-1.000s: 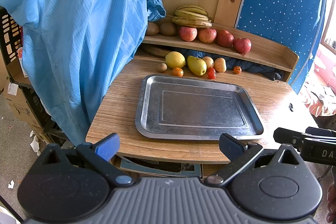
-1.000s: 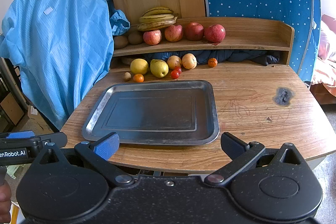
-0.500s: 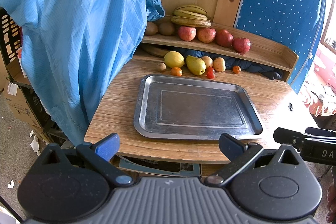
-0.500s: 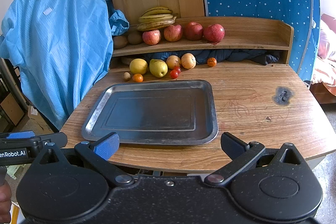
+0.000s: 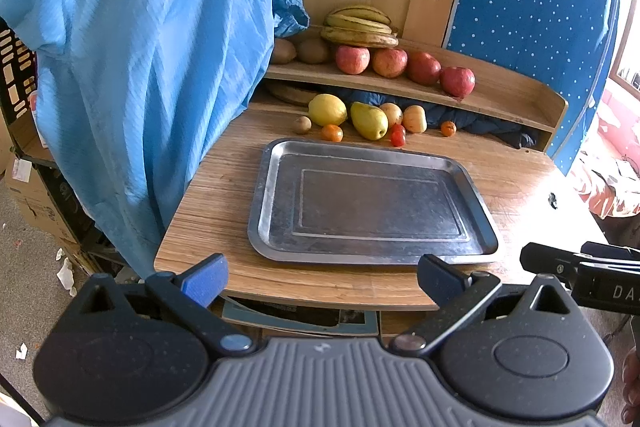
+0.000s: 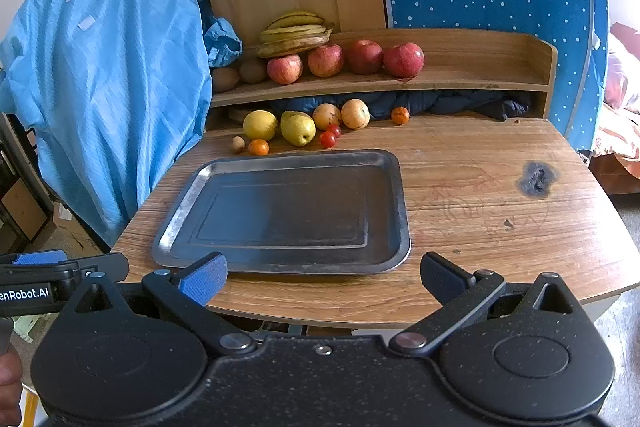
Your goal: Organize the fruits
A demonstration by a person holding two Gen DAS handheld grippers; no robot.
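Fruit sits in a loose row along the back of the counter (image 6: 480, 195), from a small brown kiwi (image 6: 238, 143) on the left, past a lemon (image 6: 260, 125), a small orange (image 6: 258, 147), a green pear (image 6: 297, 128), two cherry tomatoes (image 6: 328, 139) and two pale peaches (image 6: 355, 113), to a lone tangerine (image 6: 400, 115) on the right. Above them a shelf (image 6: 472, 75) carries two more kiwis, a bunch of bananas (image 6: 294, 34) and four red apples (image 6: 404, 59). In front of the row lies a bare metal tray (image 6: 180, 223), set square to the near edge, probably so the scattered fruit can be gathered onto it within easy reach of both tools.

Nothing has been picked yet, by the look of it. The left tool (image 5: 322, 273) hangs just off the counter's near edge, level and aimed at the tray, its fingers spread wide with nothing between them. The right tool (image 6: 322, 273) is held beside it in the same low, forward pose, equally wide and empty. Each tool's tip shows at the edge of the other's view, so the two are close together, well short of any fruit.
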